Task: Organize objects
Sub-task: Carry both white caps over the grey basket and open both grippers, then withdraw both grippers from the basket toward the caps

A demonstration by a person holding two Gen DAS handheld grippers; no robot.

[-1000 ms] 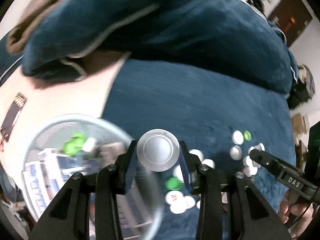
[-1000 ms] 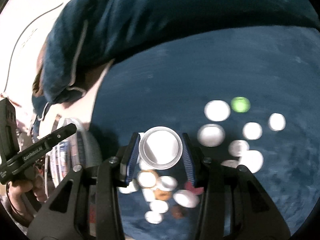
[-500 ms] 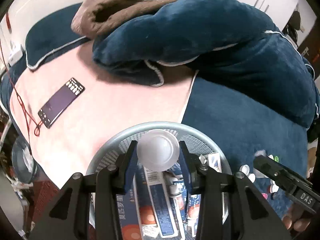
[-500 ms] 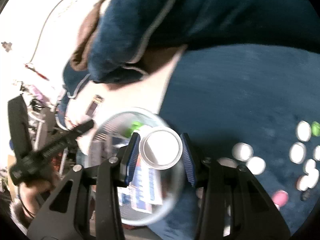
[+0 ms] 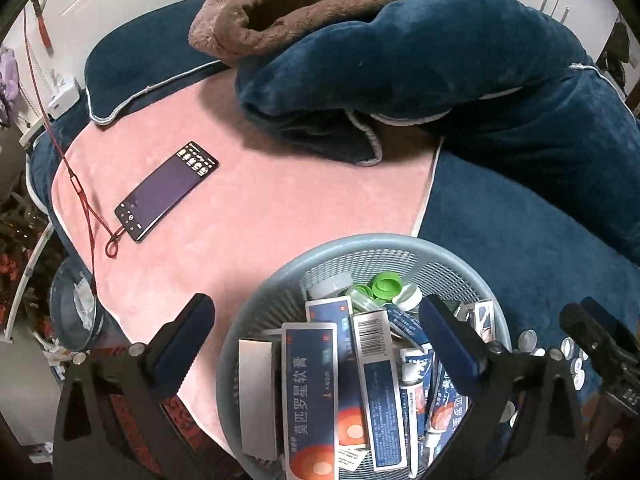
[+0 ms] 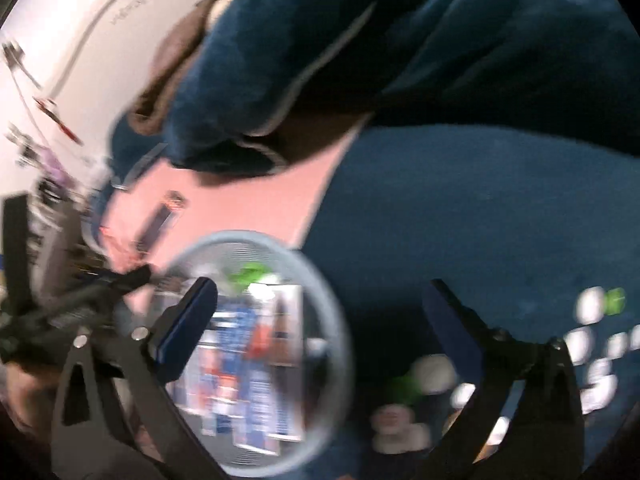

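A round light-blue mesh basket point(image 5: 280, 292) sits on the bed, holding blue medicine boxes point(image 5: 312, 392), tubes and green and white bottle caps point(image 5: 384, 286). My left gripper point(image 5: 316, 316) is open and empty just above the basket. My right gripper point(image 6: 320, 308) is open and empty, over the basket's right rim point(image 6: 340, 320); that view is blurred. Several white and green caps point(image 6: 592, 336) lie loose on the blue blanket to the right. The right gripper's finger point(image 5: 592, 336) shows at the left wrist view's right edge.
A phone point(image 5: 166, 190) with a red cord lies on the pink sheet point(image 5: 260, 208). A rolled blue blanket point(image 5: 420, 80) and brown fleece point(image 5: 288, 4) lie behind the basket. The bed edge and a small bin point(image 5: 74, 312) are at left.
Both grippers carried a white cap from the loose pile over to the basket, then opened. The caps are no longer between the jaws.
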